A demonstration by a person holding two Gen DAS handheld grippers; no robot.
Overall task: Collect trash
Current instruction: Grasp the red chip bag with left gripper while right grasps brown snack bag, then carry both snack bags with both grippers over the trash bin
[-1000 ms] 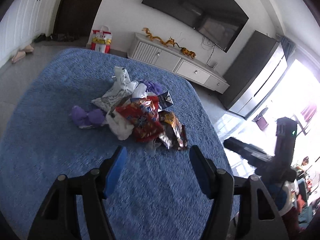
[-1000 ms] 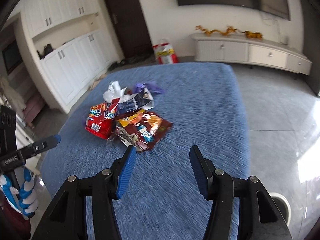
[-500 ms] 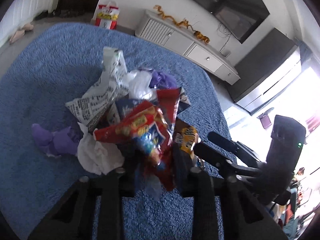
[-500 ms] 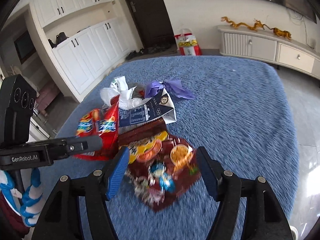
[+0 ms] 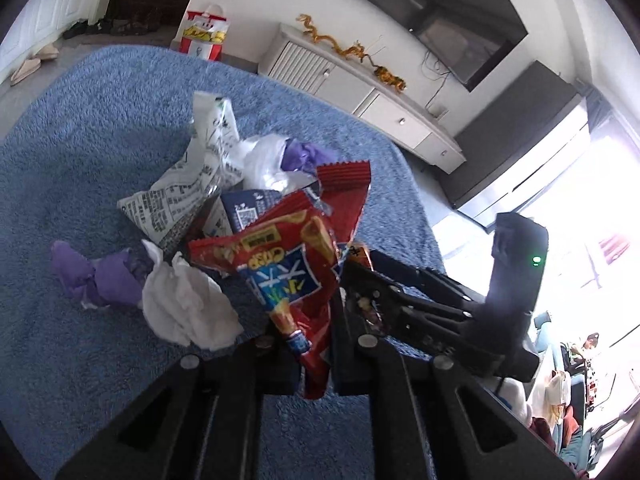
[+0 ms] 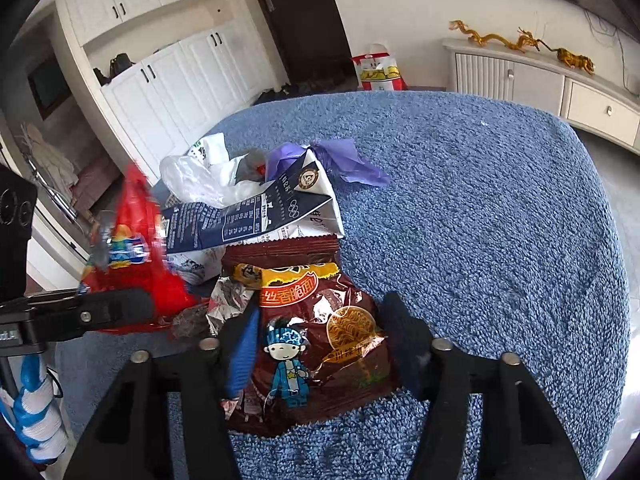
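A pile of trash lies on a blue fuzzy cloth. My left gripper is shut on a red snack bag and lifts its lower end; the bag also shows blurred in the right wrist view. My right gripper is open, its fingers on either side of a dark brown noodle packet lying flat. Around them lie a white crumpled tissue, purple wrappers, a printed white bag, a dark blue carton and clear plastic.
The cloth's right edge drops to a grey tiled floor. A white low cabinet with golden dragons stands at the back wall. White cupboards are at the left. A red and white bag stands on the floor beyond the cloth.
Both grippers have moved forward into the pile. My left gripper closed on the red snack bag and raised it. My right gripper came to straddle the brown packet.
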